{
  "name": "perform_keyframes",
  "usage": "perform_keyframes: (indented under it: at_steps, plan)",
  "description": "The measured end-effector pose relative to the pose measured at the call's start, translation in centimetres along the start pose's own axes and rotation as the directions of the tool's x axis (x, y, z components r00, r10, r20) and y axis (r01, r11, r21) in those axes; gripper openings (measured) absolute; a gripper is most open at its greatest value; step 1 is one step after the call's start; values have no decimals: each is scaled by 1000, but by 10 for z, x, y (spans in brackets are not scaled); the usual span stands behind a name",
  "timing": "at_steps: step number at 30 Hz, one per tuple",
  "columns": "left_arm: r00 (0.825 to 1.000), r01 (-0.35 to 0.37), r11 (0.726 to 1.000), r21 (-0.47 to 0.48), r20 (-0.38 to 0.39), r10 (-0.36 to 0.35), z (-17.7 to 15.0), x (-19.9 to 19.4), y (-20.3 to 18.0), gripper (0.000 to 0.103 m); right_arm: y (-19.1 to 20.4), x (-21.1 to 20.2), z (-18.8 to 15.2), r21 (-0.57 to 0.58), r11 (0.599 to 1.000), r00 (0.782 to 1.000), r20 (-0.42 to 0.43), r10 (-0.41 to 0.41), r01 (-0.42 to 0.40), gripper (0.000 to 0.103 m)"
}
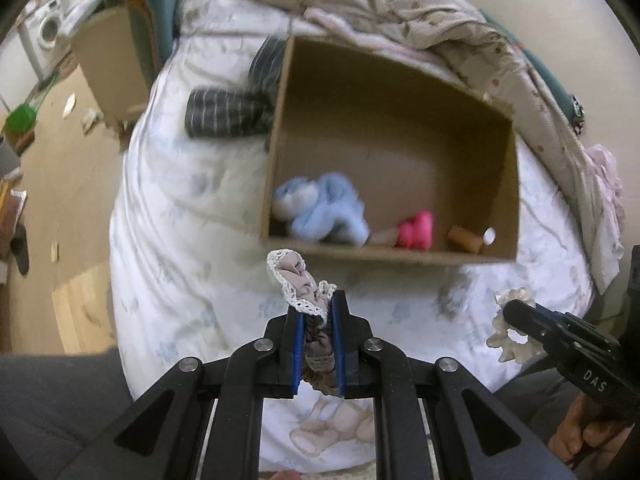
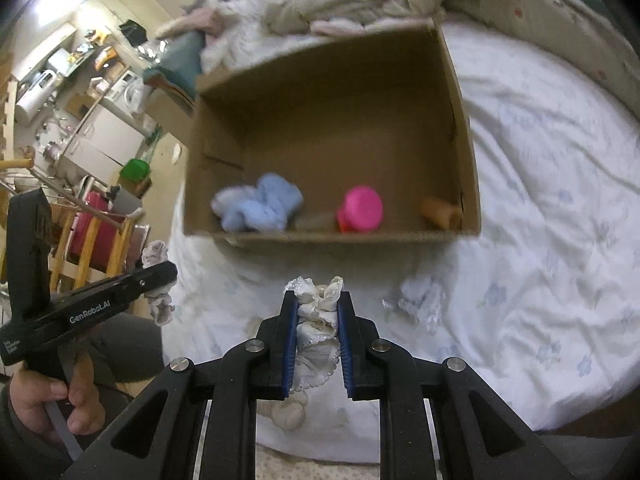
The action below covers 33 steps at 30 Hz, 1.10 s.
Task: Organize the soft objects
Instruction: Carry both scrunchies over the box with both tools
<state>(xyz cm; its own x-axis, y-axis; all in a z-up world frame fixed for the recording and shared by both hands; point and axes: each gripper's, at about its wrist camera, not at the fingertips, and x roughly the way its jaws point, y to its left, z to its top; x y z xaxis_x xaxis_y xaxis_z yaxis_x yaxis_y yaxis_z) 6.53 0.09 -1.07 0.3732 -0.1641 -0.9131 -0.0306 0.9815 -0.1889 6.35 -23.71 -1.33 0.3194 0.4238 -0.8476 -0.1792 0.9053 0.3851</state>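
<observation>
My left gripper (image 1: 316, 300) is shut on a beige lace-trimmed cloth (image 1: 298, 280), held above the bed just short of the open cardboard box (image 1: 394, 254). My right gripper (image 2: 318, 300) is shut on a white frilly cloth (image 2: 318, 316), also in front of the box (image 2: 332, 236). Inside the box lie a light blue plush (image 1: 320, 210), a pink object (image 1: 416, 230) and a tan roll (image 1: 464, 238). The right gripper shows in the left wrist view (image 1: 516, 312), the left one in the right wrist view (image 2: 160, 276).
The box stands on a white quilted bed (image 2: 540, 200). Grey striped socks (image 1: 224, 112) lie left of the box. A crumpled blanket (image 1: 400, 4) lies behind it. A small white scrap (image 2: 420, 300) lies on the bed. The floor and furniture are to the left.
</observation>
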Motion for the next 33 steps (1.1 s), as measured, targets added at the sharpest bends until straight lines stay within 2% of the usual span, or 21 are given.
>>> perform_keyframes:
  at_steps: [2,8,16,20,24,30,33]
  plan:
    - [1000,11,1000,21,24,-12,12,-8,-8,12,2,-9,9,-5,1000,1000,28,10,-10,20]
    - [995,14,995,95,97,-24,53,-16,-30,12,2,-34,35,-14,999,987,155,-34,36,20]
    - [993,8,990,143,115,-25,91,17,-51,12,-24,-21,70,-7,994,972,212,-102,106,20]
    - [992,19,985,173,121,-41,86,38,-59,12,-41,3,71,66,994,976,190,-102,91,20]
    - [993,36,984,176,105,-55,81,59,-63,12,-42,24,67,55,990,981,134,-137,130,20]
    - [993,-18,971,239,121,-11,75,65,-69,12,-39,38,66,23,986,982,95,-165,164,20]
    - [993,-21,970,242,118,-8,73,66,-68,12,-41,45,64,38,985,983,64,-170,167,20]
